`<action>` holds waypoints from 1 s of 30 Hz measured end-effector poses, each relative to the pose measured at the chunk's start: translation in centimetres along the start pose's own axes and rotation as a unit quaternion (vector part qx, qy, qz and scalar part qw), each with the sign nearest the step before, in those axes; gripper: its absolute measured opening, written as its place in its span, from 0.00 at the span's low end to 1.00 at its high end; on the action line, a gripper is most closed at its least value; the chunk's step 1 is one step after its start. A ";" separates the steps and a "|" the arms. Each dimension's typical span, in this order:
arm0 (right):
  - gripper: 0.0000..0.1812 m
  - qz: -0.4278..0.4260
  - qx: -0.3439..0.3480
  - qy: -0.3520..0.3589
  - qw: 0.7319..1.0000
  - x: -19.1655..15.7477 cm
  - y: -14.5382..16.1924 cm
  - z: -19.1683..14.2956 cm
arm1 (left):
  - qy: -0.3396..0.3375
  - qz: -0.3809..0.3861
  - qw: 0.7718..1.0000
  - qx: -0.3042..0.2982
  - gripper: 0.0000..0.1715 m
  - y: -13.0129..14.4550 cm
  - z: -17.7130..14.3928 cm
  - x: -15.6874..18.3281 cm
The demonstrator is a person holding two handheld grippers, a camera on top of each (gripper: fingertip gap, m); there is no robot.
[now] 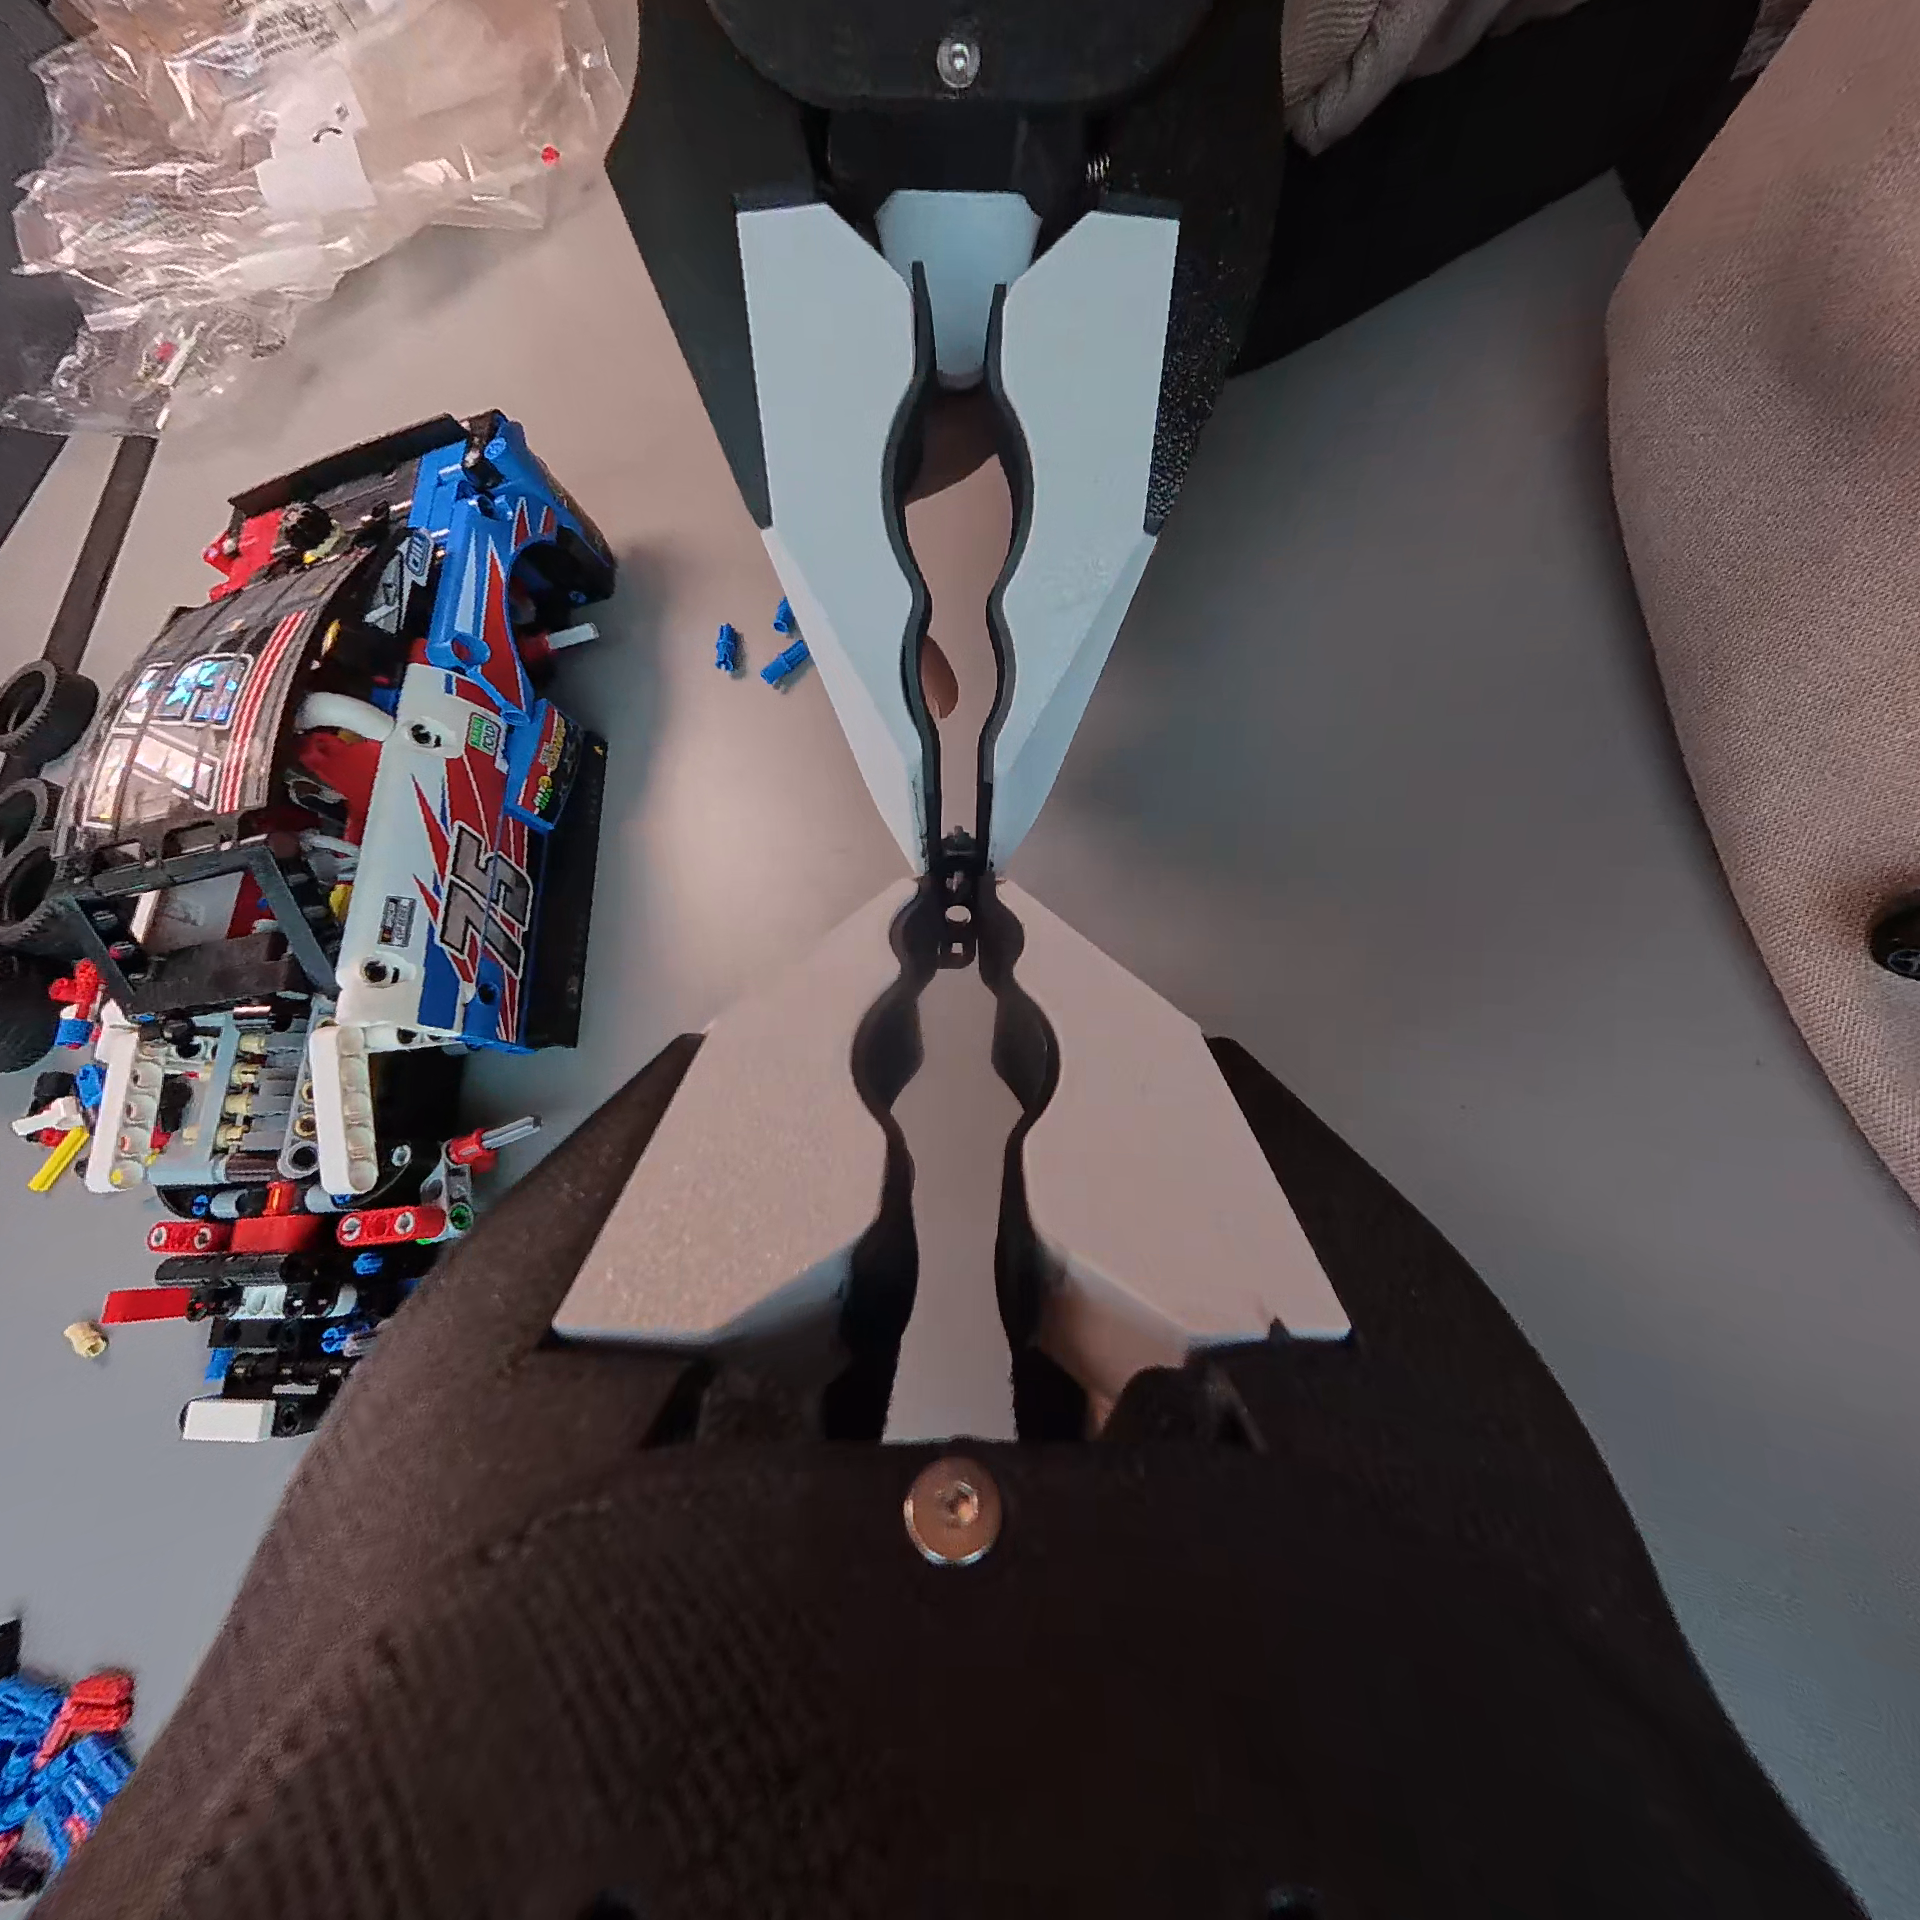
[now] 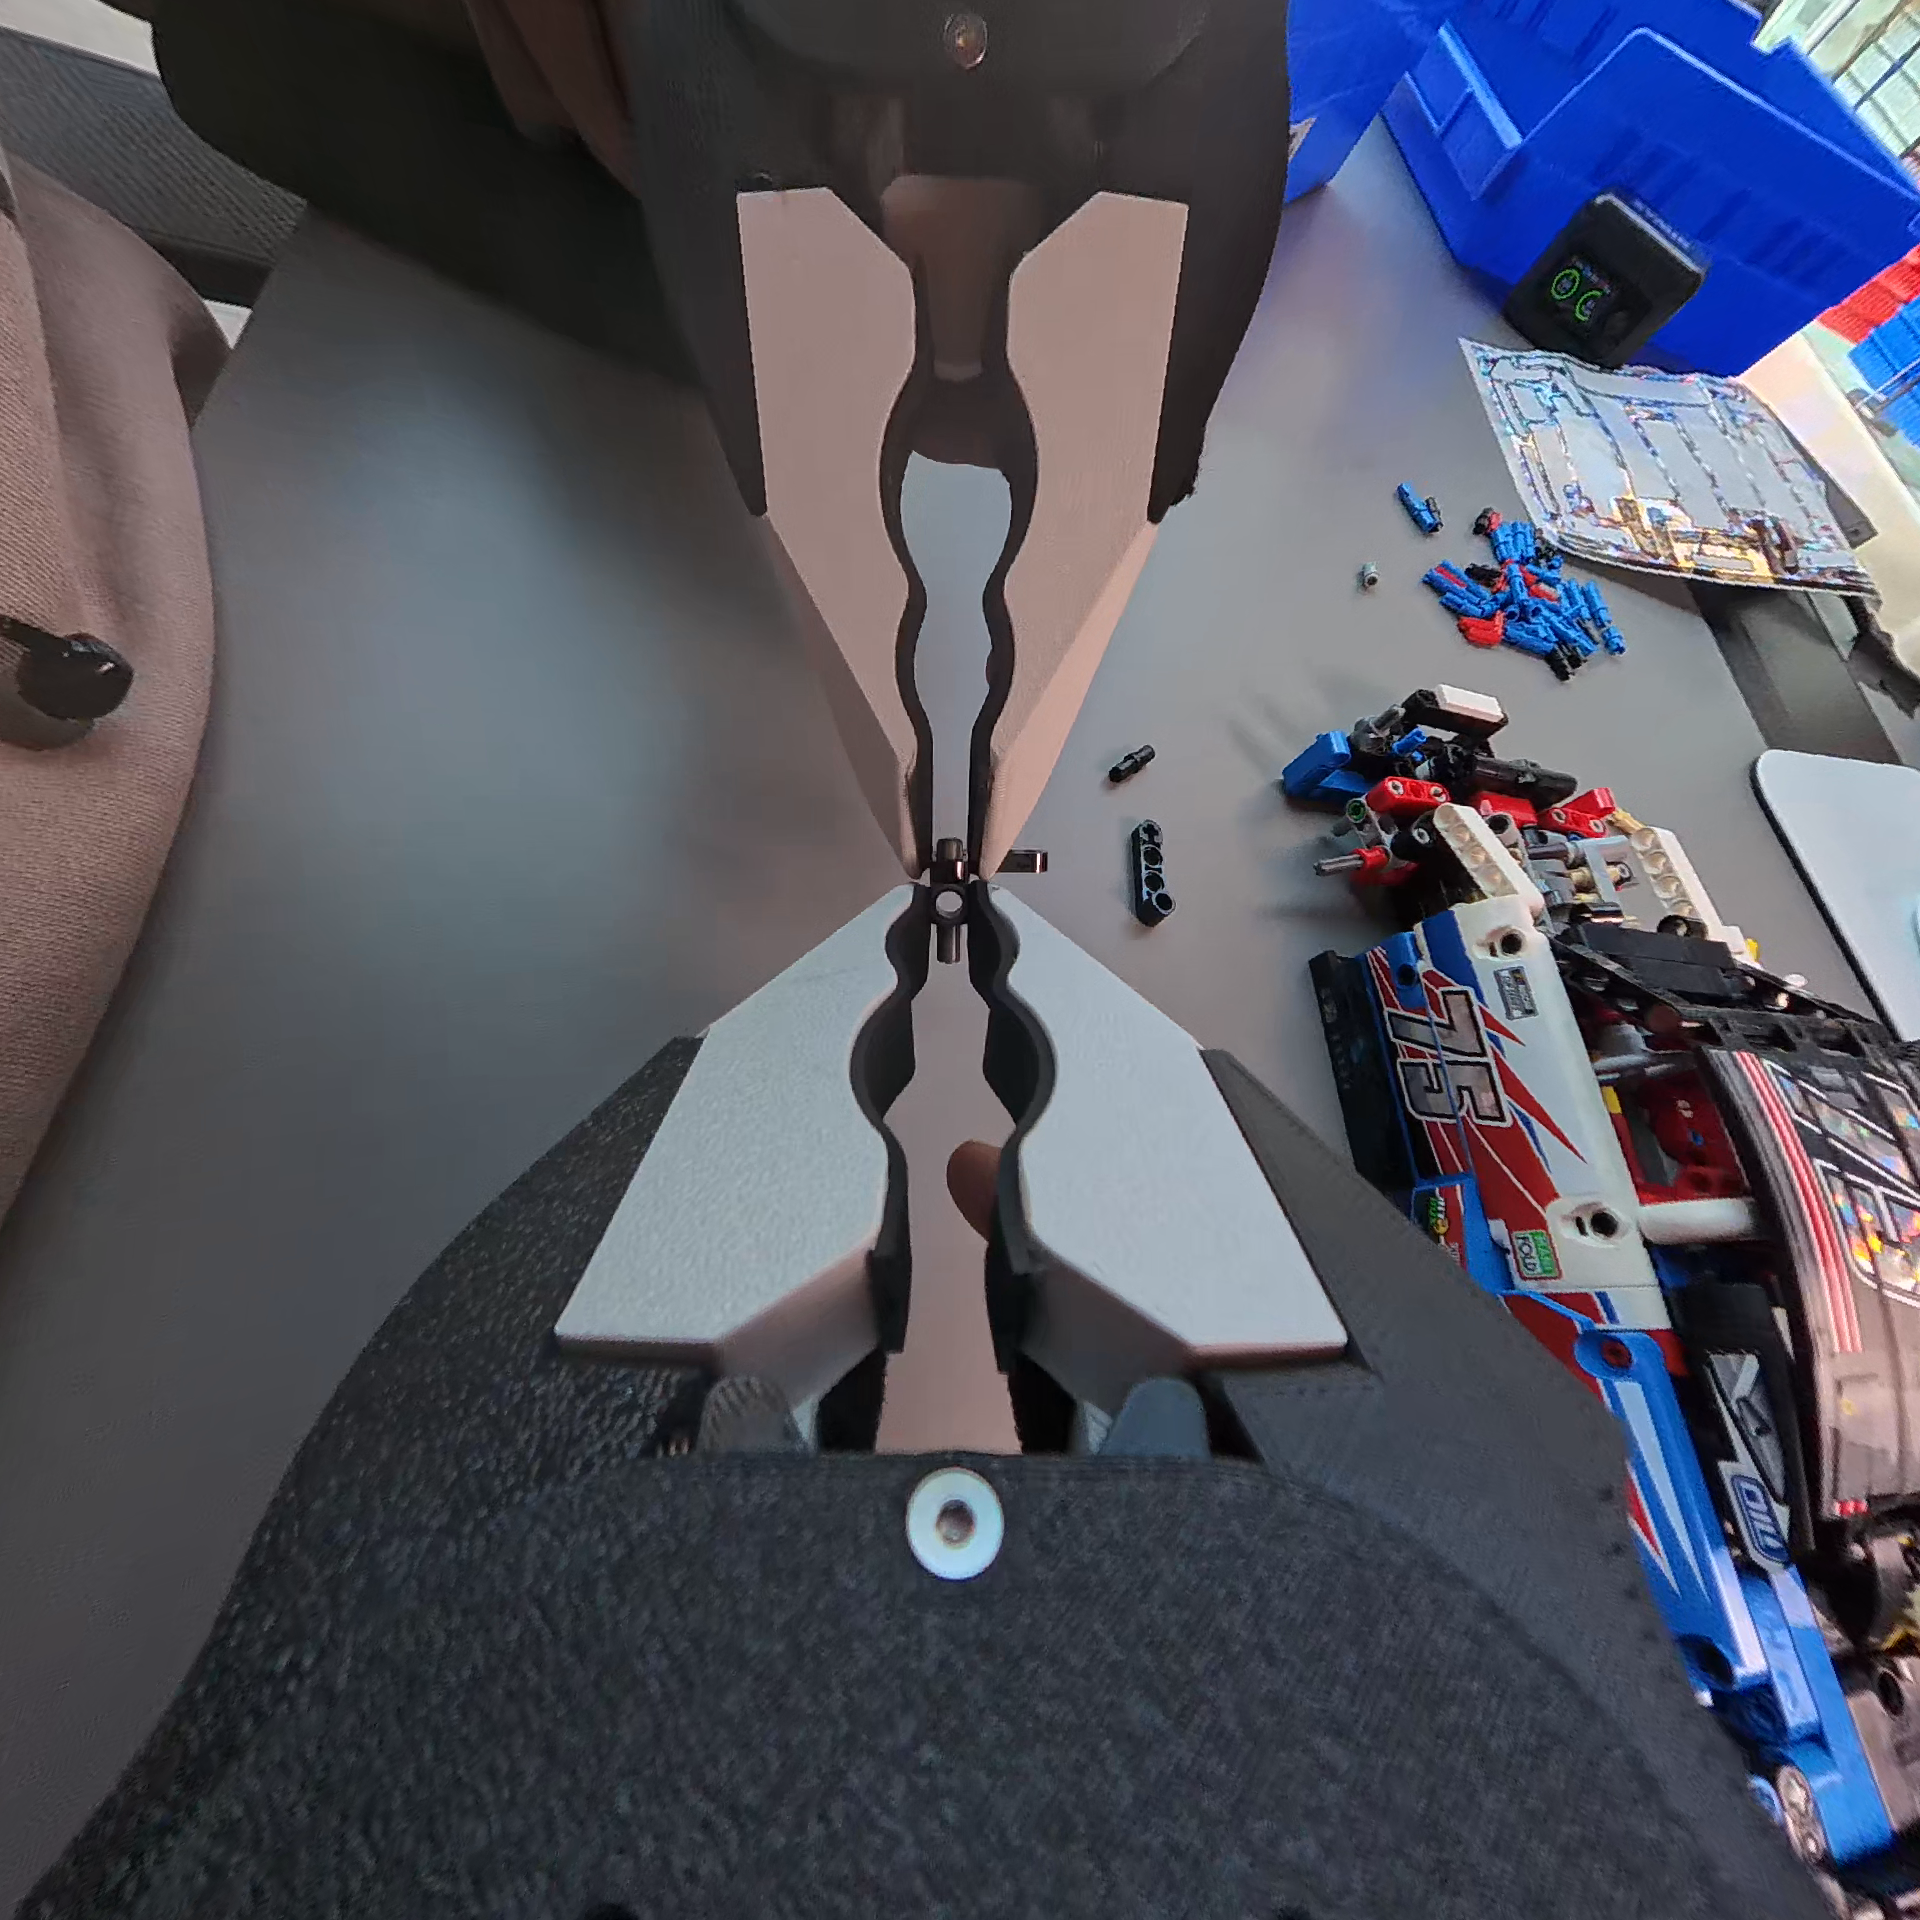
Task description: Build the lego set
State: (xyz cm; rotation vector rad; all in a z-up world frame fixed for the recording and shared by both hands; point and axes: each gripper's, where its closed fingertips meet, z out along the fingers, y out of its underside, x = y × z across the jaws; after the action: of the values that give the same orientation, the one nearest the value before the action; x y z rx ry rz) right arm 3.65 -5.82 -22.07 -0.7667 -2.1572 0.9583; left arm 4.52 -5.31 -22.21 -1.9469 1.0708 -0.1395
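Note:
My two grippers meet tip to tip above the grey table (image 1: 1351,831). My left gripper (image 1: 956,920) is shut on a small black connector piece (image 1: 957,906) with a round hole. My right gripper (image 1: 961,826) comes from the far side, shut on the same small black assembly. In the right wrist view my right gripper (image 2: 948,920) pinches the black connector (image 2: 948,902), and my left gripper (image 2: 948,844) pinches a black pin end (image 2: 949,856) joined to it. The part-built blue, white and red lego race car (image 1: 395,810) lies to the left; it also shows in the right wrist view (image 2: 1558,1143).
A black short beam (image 2: 1150,873) and a black pin (image 2: 1130,763) lie near the tips. Blue pins (image 1: 764,649), a pile of blue and red pins (image 2: 1522,603), a sticker sheet (image 2: 1662,478), blue bins (image 2: 1662,135), plastic bags (image 1: 260,156), black tyres (image 1: 31,707) and a person's sleeve (image 1: 1766,623) surround. My left and right fingertips are right by each other.

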 end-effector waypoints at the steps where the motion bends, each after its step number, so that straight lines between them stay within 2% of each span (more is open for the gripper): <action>1: 0.02 -0.002 -0.008 0.001 1.000 0.0 0.2 0.1 | 0.000 0.000 1.000 -0.003 0.03 0.2 0.1 0.0; 4: 0.02 -0.005 -0.023 0.006 1.000 0.0 0.6 0.4 | 0.006 -0.013 1.000 0.002 0.03 0.4 0.3 -0.1; 9: 0.03 0.036 0.029 0.018 0.999 1.1 -0.2 -0.4 | -0.010 -0.038 0.998 0.052 0.03 -0.4 -0.4 -1.3; 14: 0.10 0.076 0.052 0.033 0.995 2.3 -0.1 -1.5 | -0.043 -0.033 0.996 0.077 0.03 -0.7 -0.9 -2.4; 22: 0.12 0.158 0.090 0.026 0.983 3.0 -1.3 -1.7 | -0.077 -0.006 0.993 0.084 0.03 -1.3 -0.9 -2.8; 26: 0.07 0.123 0.085 0.030 0.988 2.5 -1.3 -1.1 | -0.071 -0.005 0.994 0.080 0.03 -1.2 -0.7 -2.5; 30: 0.06 0.098 0.074 0.033 0.992 2.2 -1.0 -0.9 | -0.066 -0.005 0.995 0.078 0.03 -1.1 -0.7 -2.3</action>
State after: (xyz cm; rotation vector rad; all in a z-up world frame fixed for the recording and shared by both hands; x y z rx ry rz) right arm 2.73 -4.39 -20.07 -0.9349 -1.9557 1.1627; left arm 3.42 -3.79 -20.32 -1.7945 0.9369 -0.0963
